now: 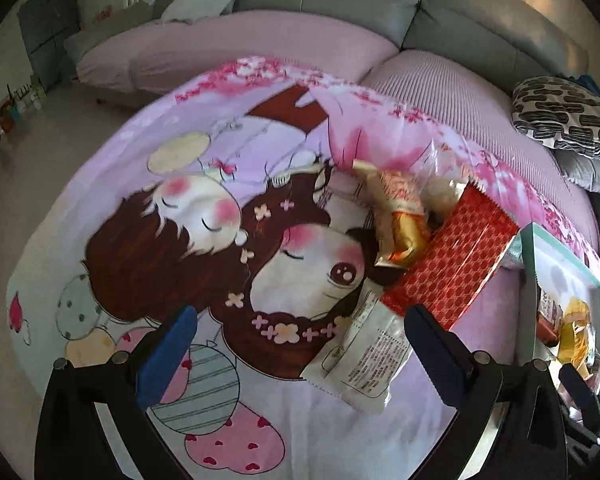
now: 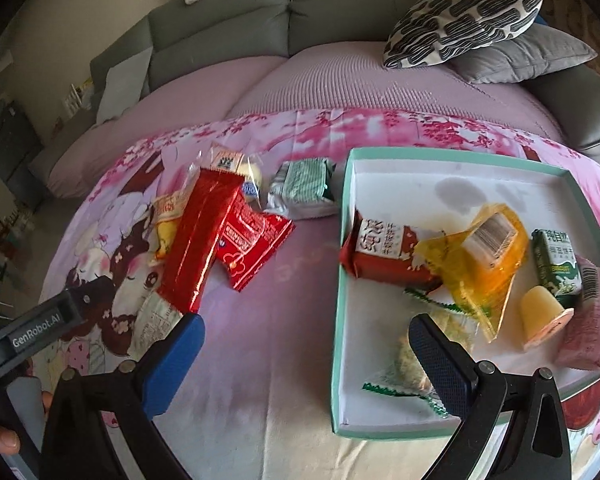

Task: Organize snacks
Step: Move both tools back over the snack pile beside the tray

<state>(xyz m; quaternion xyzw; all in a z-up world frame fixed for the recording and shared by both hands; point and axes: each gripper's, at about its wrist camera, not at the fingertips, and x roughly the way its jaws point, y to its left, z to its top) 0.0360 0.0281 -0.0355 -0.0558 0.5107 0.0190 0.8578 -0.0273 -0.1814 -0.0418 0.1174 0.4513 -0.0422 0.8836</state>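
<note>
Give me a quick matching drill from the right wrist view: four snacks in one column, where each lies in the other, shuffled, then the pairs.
Things:
1. long red packet
2. yellow transparent bag
3. green-striped pack
4. small jelly cup

Places:
A. inside the tray, against the brown-red pack
B. on the cloth, just left of the tray's far corner
C. inside the tray, beside the green carton
D. on the cloth, atop the pile of loose snacks

Pairs: 1-D, 2-A, 3-B, 4-C
</note>
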